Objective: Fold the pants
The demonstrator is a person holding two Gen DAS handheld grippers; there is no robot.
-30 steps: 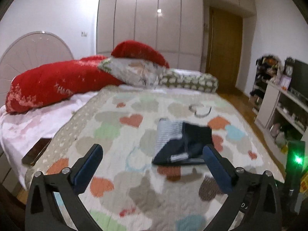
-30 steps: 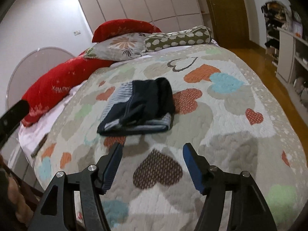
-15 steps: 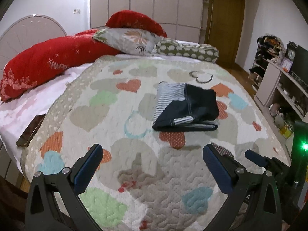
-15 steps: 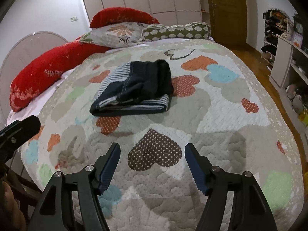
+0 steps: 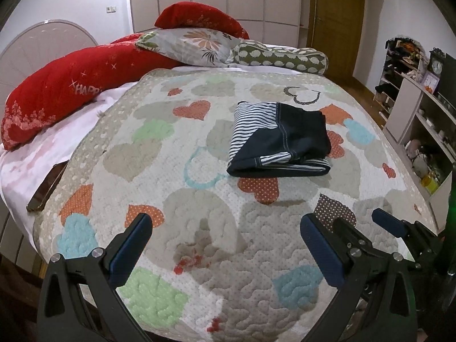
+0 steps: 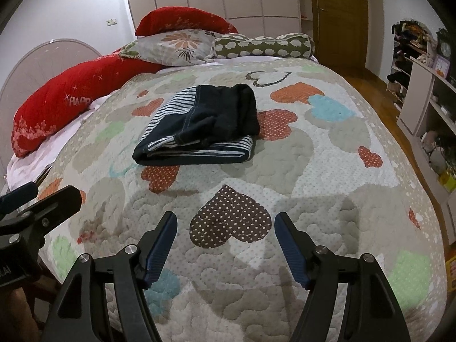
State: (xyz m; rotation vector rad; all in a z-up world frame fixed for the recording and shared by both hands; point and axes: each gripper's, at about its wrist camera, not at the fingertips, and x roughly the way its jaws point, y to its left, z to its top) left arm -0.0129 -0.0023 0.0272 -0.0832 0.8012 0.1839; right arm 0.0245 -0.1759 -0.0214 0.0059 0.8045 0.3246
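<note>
Both grippers have drawn back toward the foot of the bed since the earlier frames; pants (image 5: 280,139) now lie well ahead on the quilt (image 5: 205,222), folded into a compact stack. Left gripper (image 5: 225,245) and right gripper (image 6: 226,245) both empty, fingers spread wide. Stack's long axis runs across my view; the right gripper is perhaps nearer. I cannot see the underside layers or the far edge.

Bare quilt (image 5: 216,228) between both grippers and the folded pants (image 5: 278,139), nothing in that lane. Pants sit mid-bed with open quilt on all sides. Pillows (image 6: 176,44) stacked along the head end, well apart. Shelf unit (image 6: 427,91) stands off the right edge.
</note>
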